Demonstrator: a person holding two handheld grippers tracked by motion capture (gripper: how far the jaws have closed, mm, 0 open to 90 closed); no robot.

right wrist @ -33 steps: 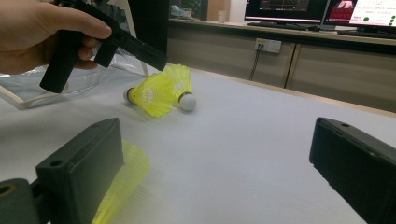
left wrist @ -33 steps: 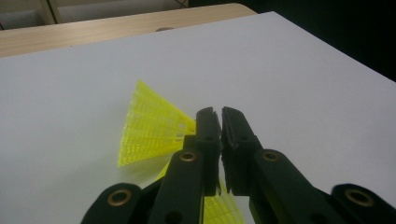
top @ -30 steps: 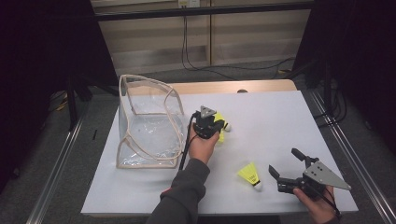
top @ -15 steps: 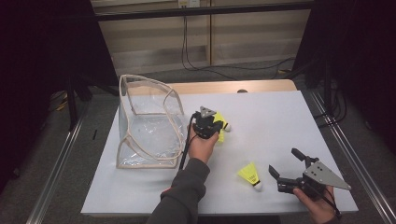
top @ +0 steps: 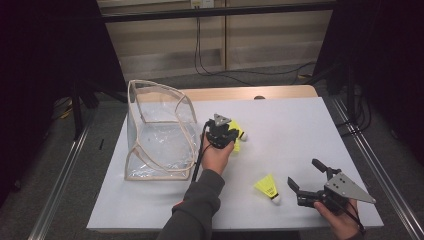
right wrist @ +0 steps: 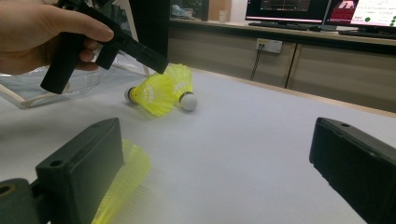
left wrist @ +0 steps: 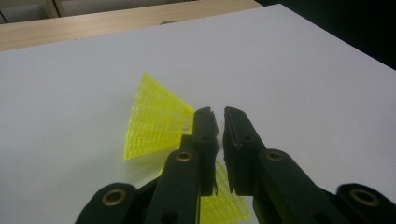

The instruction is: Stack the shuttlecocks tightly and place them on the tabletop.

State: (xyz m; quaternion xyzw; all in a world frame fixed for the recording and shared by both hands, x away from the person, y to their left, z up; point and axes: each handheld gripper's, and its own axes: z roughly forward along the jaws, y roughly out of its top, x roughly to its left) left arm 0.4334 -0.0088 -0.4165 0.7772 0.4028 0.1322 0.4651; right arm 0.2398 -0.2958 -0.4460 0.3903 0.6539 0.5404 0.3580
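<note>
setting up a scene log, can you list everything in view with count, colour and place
shuttlecocks: three, yellow with white tips; two lying together mid-table under the left tongs, one near the front by the right tongs
bag: one, clear plastic with beige edging, standing open on the table's left part
table: one, white top with a wooden strip along its far edge
cables: a few, black, hanging down the wall behind the table
monitors: two, lit, on a counter in the right gripper view
left tongs: one, black, jaws nearly shut, just opening slightly, above a shuttlecock's skirt
right tongs: one, black, jaws wide open, at the front right
</note>
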